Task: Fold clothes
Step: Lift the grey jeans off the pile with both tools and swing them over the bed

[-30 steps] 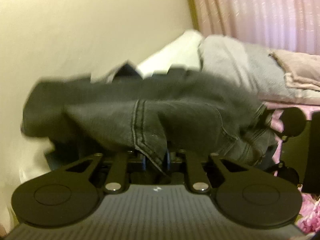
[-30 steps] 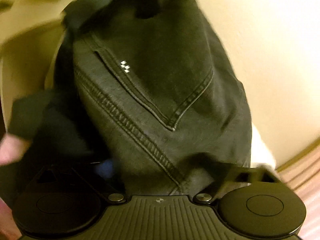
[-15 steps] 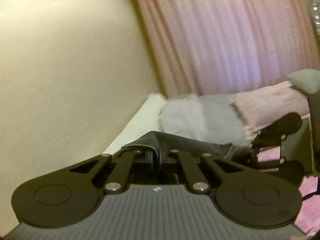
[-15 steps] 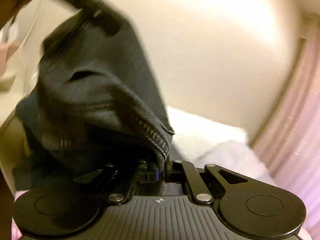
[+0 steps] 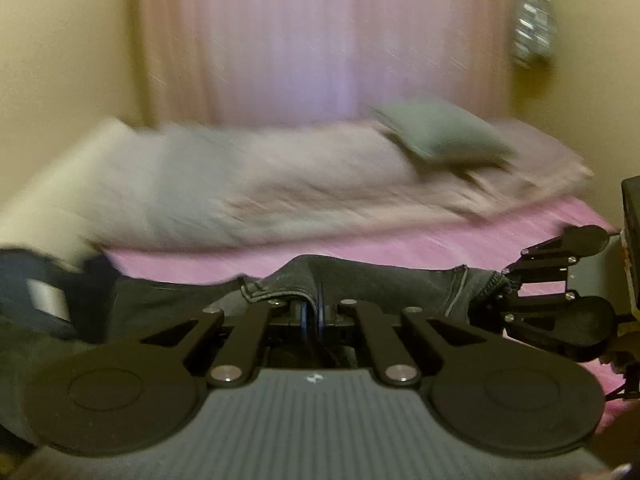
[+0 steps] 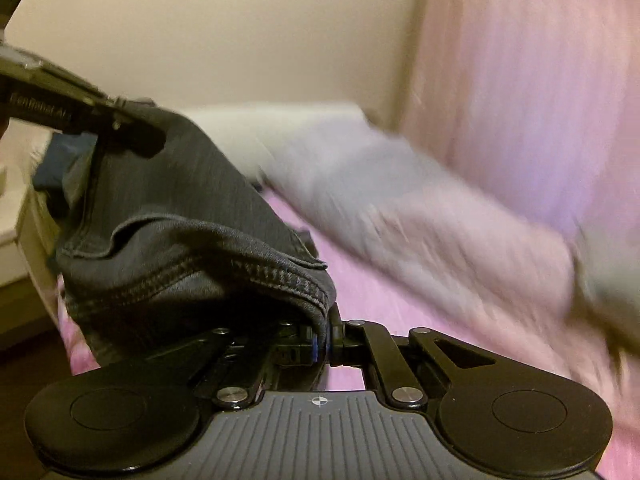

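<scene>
Currently both grippers' jaws pinching dark jeans (image 6: 192,240) hem: left gripper (image 5: 316,312), right gripper (image 6: 324,336). Risk: denim slipping out, bunching toward 9 o'clock on pink bed (image 5: 400,248).

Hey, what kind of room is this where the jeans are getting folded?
Most likely a bedroom: a bed with a pink sheet, a grey pillow on folded blankets, and a pink curtain behind.

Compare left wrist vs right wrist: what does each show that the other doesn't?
Left wrist only: a grey pillow on the folded bedding, and a shiny wall object.

Right wrist only: a white bedside surface at the left edge.

Both: the dark jeans stretched over the pink bedsheet, left tongs and right tongs each shut on a hem, and the pink curtain.
</scene>
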